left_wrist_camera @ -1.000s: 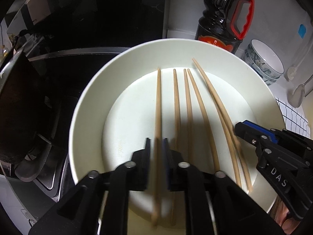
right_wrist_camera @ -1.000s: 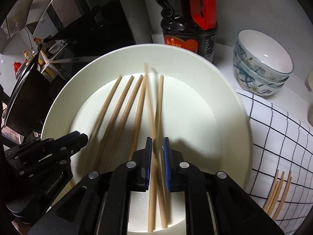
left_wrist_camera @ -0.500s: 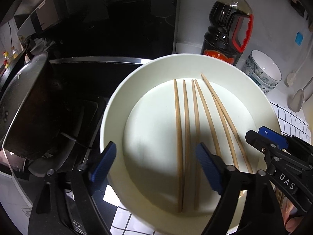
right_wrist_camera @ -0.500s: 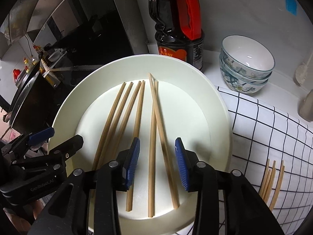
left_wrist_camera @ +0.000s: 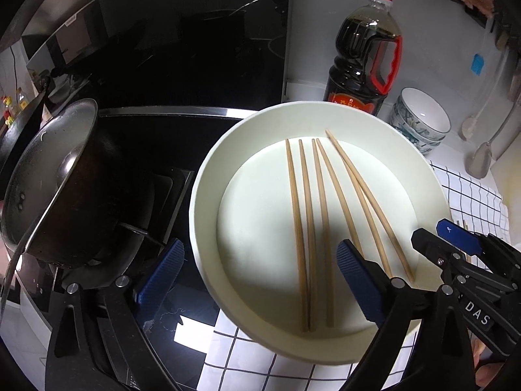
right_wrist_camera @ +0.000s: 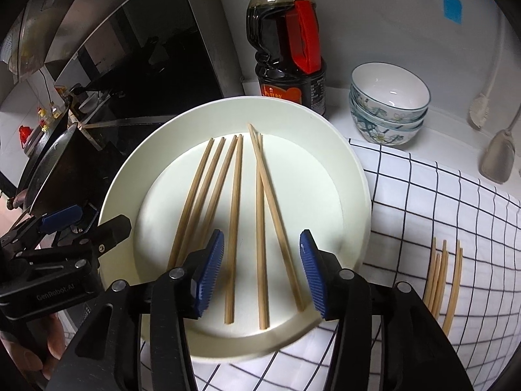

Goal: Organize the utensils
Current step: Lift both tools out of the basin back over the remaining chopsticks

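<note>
Several wooden chopsticks (left_wrist_camera: 322, 211) (right_wrist_camera: 234, 195) lie side by side in a large white plate (left_wrist_camera: 208, 176) (right_wrist_camera: 325, 137). My left gripper (left_wrist_camera: 257, 277) hovers above the plate's near left rim; its jaws are opening wide and nothing is pressed between the blue pads. In the left wrist view my right gripper (left_wrist_camera: 436, 236) enters from the right edge. My right gripper (right_wrist_camera: 260, 273) hangs over the plate's near edge, jaws opening, with chopsticks lying loose on the plate below the gap. My left gripper (right_wrist_camera: 81, 221) shows at the left, a hand on it. More chopsticks (right_wrist_camera: 439, 277) rest on the checked cloth.
A soy sauce bottle (left_wrist_camera: 361, 65) (right_wrist_camera: 286, 55) stands behind the plate. Stacked patterned bowls (left_wrist_camera: 420, 120) (right_wrist_camera: 387, 104) sit at the back right. A black pot (left_wrist_camera: 55, 179) rests on the dark stove to the left. The checked cloth (right_wrist_camera: 439, 202) covers the right side, with hanging spoons (right_wrist_camera: 498, 156) beyond.
Both grippers were shut on chopsticks over the plate; both have let go, spread their jaws and drawn back and up. The chopsticks now lie free on the plate.
</note>
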`<act>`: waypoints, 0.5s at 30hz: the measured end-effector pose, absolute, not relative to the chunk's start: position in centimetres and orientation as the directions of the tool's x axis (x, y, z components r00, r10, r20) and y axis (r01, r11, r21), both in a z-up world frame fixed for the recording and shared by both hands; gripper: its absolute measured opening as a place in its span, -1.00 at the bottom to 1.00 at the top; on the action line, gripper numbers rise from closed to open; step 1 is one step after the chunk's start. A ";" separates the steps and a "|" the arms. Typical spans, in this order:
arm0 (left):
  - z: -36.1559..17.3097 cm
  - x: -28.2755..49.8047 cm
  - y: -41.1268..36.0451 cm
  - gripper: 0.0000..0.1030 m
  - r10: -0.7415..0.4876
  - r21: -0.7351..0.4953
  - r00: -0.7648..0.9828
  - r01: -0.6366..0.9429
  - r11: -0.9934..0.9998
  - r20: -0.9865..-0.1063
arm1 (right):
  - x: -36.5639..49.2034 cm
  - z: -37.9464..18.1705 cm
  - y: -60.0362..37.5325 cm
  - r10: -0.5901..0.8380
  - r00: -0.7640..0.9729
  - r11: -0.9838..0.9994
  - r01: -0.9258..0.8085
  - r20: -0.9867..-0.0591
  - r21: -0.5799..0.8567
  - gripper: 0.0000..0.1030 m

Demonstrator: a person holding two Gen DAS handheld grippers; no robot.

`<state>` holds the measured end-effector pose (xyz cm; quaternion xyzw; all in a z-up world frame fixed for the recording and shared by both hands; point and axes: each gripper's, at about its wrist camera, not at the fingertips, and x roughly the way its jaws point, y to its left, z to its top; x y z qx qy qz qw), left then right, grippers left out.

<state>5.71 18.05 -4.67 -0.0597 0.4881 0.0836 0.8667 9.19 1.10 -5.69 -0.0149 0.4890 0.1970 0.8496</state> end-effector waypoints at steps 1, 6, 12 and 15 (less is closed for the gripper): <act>-4.5 5.5 18.0 0.84 0.086 -0.019 0.513 -0.196 0.980 -0.854 | 8.9 -5.6 1.1 0.316 0.448 0.924 -0.344 -0.836 0.165 -0.04; -4.2 4.8 17.6 0.85 0.062 -0.019 0.529 -0.147 0.989 -0.846 | 7.6 -5.2 0.4 0.291 0.474 0.941 -0.298 -0.831 0.159 0.10; -4.0 4.1 16.4 0.85 0.016 -0.030 0.535 -0.078 0.996 -0.845 | 6.2 -4.6 -0.8 0.272 0.496 0.955 -0.248 -0.825 0.165 0.26; -4.0 3.8 15.5 0.86 -0.006 -0.036 0.531 -0.046 0.998 -0.848 | 5.3 -4.5 -1.6 0.260 0.502 0.961 -0.221 -0.825 0.169 0.34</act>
